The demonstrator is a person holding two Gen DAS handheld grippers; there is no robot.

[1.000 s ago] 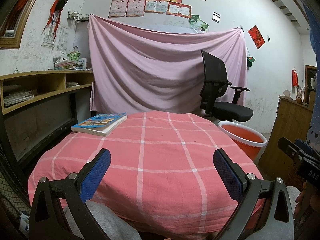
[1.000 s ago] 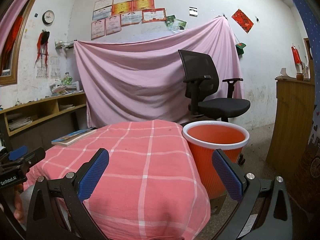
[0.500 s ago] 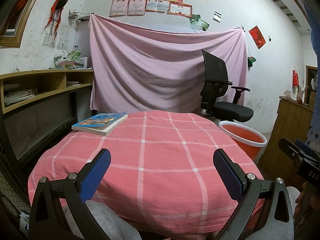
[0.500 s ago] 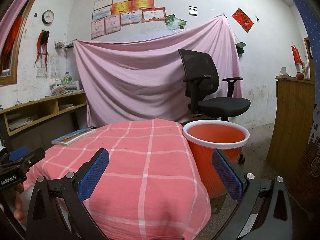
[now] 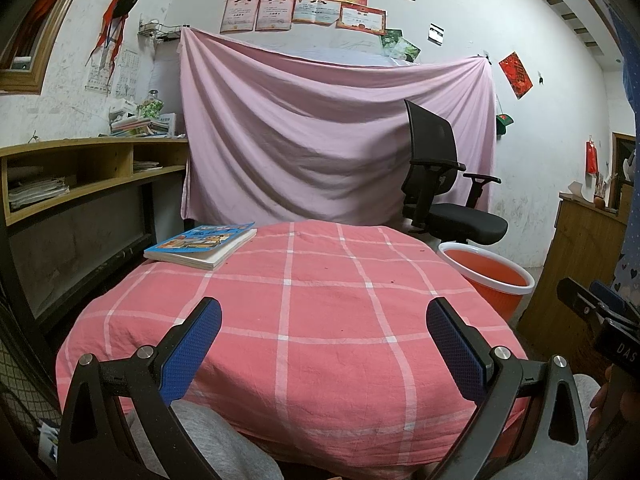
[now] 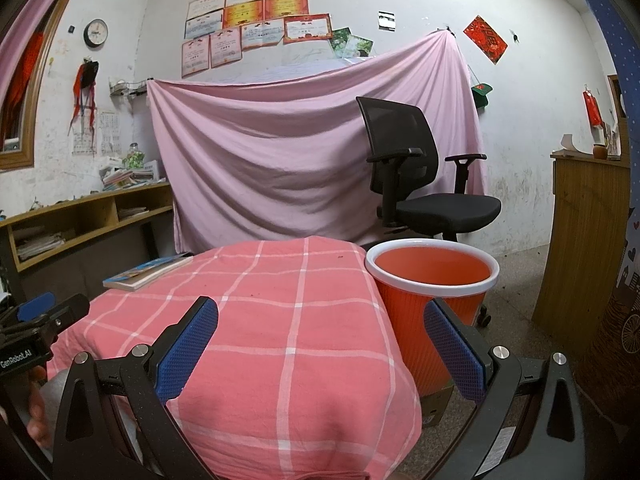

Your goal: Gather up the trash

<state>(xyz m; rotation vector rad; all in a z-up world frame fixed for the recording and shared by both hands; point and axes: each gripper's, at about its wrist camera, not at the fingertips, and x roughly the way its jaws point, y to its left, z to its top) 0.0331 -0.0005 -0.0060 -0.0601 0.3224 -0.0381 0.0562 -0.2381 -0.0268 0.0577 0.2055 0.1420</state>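
Observation:
An orange bin [image 6: 432, 280] with a white rim stands on the floor just right of the table; the left wrist view shows the bin [image 5: 486, 280] past the table's right edge. My left gripper [image 5: 323, 316] is open over the near edge of the red checked tablecloth [image 5: 288, 312], nothing between its fingers. My right gripper [image 6: 320, 316] is open too, held over the table's right corner with the bin behind its right finger. I see no trash on the tablecloth [image 6: 280, 304], only tiny dark specks.
A book [image 5: 200, 245] with a blue cover lies at the table's far left. A black office chair [image 5: 440, 192] stands behind the bin before a pink sheet. Wooden shelves [image 5: 80, 168] run along the left wall, a wooden cabinet [image 6: 584, 248] stands at the right.
Both views have barely shifted; the left wrist view drifted very slightly. Both grippers stay open and empty.

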